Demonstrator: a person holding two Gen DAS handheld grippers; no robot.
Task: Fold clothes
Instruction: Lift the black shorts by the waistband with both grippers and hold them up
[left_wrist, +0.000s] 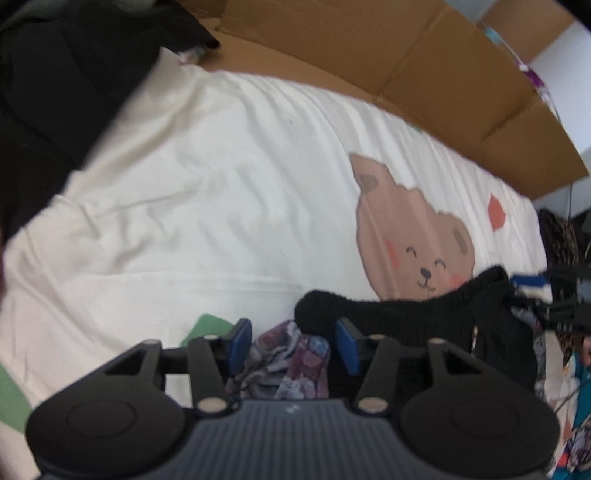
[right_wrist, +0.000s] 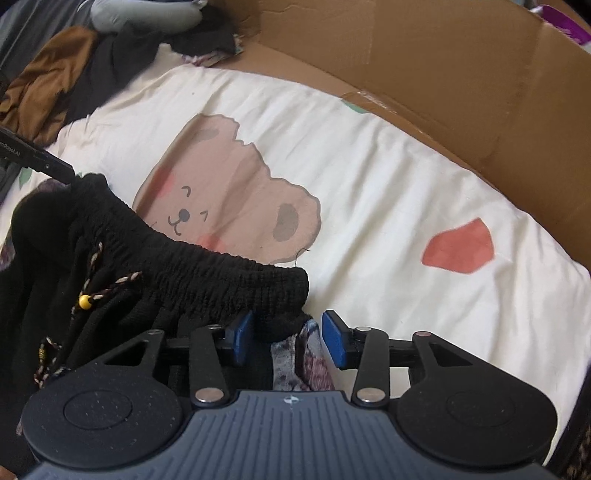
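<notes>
Left claw parted over patterned cloth, gripping nothing. Right claw likewise parted, pads clear of the black knit shorts, whose waistband corner lies between them. Shorts spread on a cream bear-print bedsheet. Beyond, a cardboard wall and heaped dark clothes.
</notes>
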